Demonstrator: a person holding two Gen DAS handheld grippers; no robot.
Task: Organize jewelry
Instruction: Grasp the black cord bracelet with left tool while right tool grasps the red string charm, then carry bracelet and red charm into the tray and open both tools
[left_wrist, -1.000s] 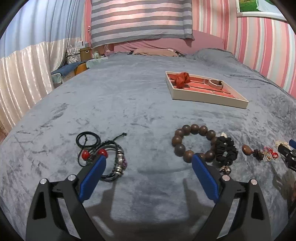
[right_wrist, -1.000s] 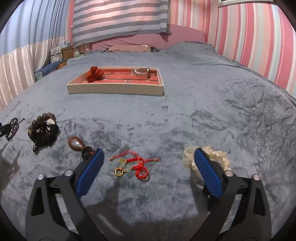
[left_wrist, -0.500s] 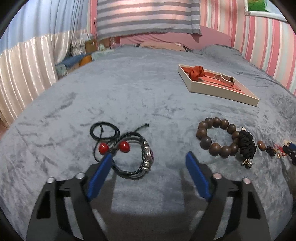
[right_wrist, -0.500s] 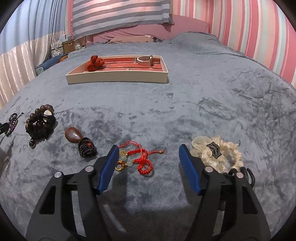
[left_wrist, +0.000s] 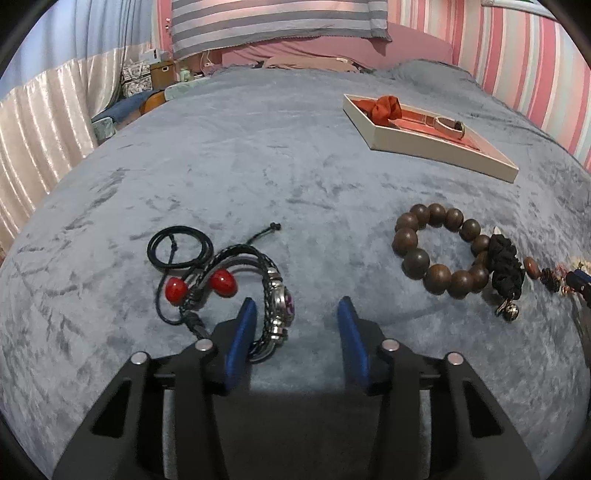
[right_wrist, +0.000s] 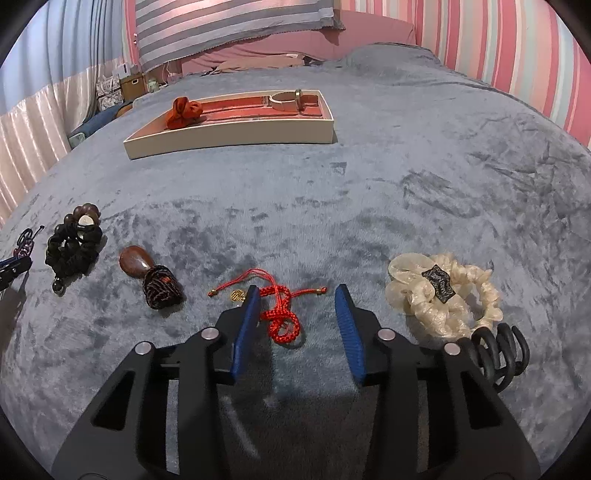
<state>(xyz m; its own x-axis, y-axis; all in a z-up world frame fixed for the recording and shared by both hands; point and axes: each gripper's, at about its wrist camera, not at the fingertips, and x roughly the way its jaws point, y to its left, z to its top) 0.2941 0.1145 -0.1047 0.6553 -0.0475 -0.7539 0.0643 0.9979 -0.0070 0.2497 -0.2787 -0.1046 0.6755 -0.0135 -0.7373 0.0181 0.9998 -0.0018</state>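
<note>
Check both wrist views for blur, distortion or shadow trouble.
Left wrist: sharp, strong fisheye bowing of the blanket, dark corner vignette, left gripper shadowing the fabric beneath. Right wrist: equally sharp and bowed, right gripper shadow beside the red cord bracelet.

The cream scrunchie (right_wrist: 443, 295) carries a small black label with lettering too small to read.

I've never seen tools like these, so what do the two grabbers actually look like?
Both look alike. The left gripper and right gripper have matte black frames with angular cut-outs and round silver pivot pins. Each carries two flat blue finger pads. No cables, markings or sleeves show.
</note>
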